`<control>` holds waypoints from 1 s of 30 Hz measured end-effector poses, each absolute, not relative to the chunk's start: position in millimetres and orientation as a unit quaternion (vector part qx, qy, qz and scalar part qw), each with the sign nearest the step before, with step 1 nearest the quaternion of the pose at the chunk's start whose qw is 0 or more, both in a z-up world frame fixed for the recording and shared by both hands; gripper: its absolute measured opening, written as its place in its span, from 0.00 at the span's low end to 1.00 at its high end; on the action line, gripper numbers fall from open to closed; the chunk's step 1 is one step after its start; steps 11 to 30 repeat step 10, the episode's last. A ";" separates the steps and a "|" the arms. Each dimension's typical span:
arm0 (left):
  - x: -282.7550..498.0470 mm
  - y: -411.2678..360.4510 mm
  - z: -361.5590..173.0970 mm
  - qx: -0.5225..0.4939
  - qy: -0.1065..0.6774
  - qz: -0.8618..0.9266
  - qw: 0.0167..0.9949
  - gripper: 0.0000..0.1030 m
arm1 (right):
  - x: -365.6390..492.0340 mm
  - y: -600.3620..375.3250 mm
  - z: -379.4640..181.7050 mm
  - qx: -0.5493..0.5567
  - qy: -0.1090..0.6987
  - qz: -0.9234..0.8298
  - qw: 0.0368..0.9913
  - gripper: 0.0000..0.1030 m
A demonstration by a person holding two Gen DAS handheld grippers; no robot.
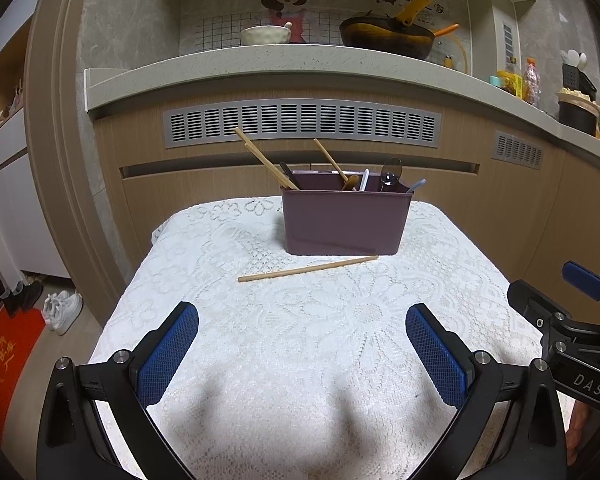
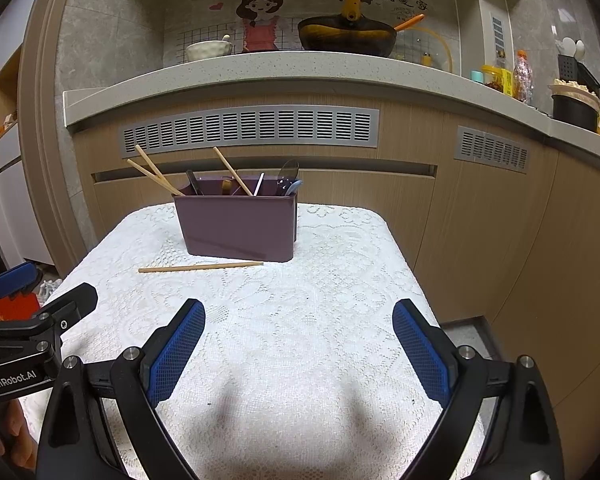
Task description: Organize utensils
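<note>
A purple utensil holder [image 1: 342,222] stands at the far side of the white lace-covered table [image 1: 260,360]; it also shows in the right wrist view [image 2: 240,226]. Chopsticks, spoons and other utensils stick out of it. One wooden chopstick [image 1: 308,269] lies flat on the cloth just in front of it, also seen in the right wrist view [image 2: 201,267]. My left gripper [image 1: 302,320] is open and empty above the near part of the table. My right gripper [image 2: 299,316] is open and empty beside it, to the right.
A kitchen counter [image 1: 300,60] runs behind the table, with a bowl [image 1: 266,35], a dark pan [image 1: 386,36] and bottles [image 1: 530,80] on it. Wooden cabinets [image 2: 500,220] stand behind and right. Shoes [image 1: 62,310] lie on the floor at left.
</note>
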State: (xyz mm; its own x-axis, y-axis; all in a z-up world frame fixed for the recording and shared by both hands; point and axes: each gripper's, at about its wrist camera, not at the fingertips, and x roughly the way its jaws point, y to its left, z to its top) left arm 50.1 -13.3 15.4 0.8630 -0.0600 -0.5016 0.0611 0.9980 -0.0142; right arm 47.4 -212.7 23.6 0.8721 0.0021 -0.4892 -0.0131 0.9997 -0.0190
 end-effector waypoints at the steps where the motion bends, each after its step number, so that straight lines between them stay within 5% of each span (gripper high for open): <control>1: 50.2 -13.5 15.6 0.002 0.259 -0.031 0.965 1.00 | 47.4 -212.4 23.7 -0.011 0.253 0.003 0.967 0.91; 30: 49.7 -18.9 14.0 0.035 0.234 -0.024 0.971 1.00 | 50.3 -213.2 25.0 -0.013 0.247 0.007 0.969 0.95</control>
